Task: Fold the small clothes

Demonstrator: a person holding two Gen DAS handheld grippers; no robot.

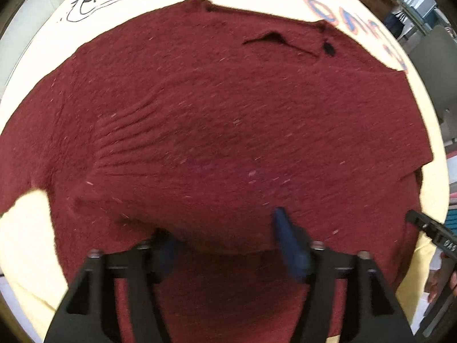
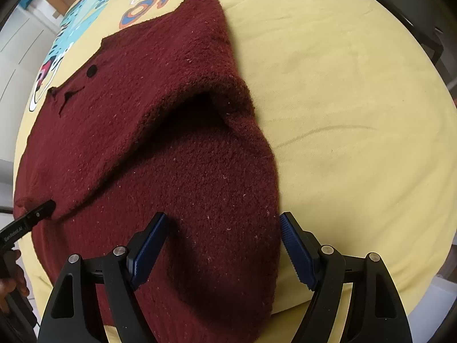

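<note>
Yellow printed cloth (image 2: 342,85) covers the table under a dark red knitted sweater (image 2: 185,157), one side already folded inward. Left gripper (image 1: 228,237) and right gripper (image 2: 222,245) hover with jaws apart, empty. Next likely comes pinching the hem for another fold.

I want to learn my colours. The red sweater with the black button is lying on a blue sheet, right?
Not quite. The sweater is red and has a black button, but the sheet under it is yellow, not blue. Only the cartoon print on it has blue. The right wrist view shows this best.
</note>
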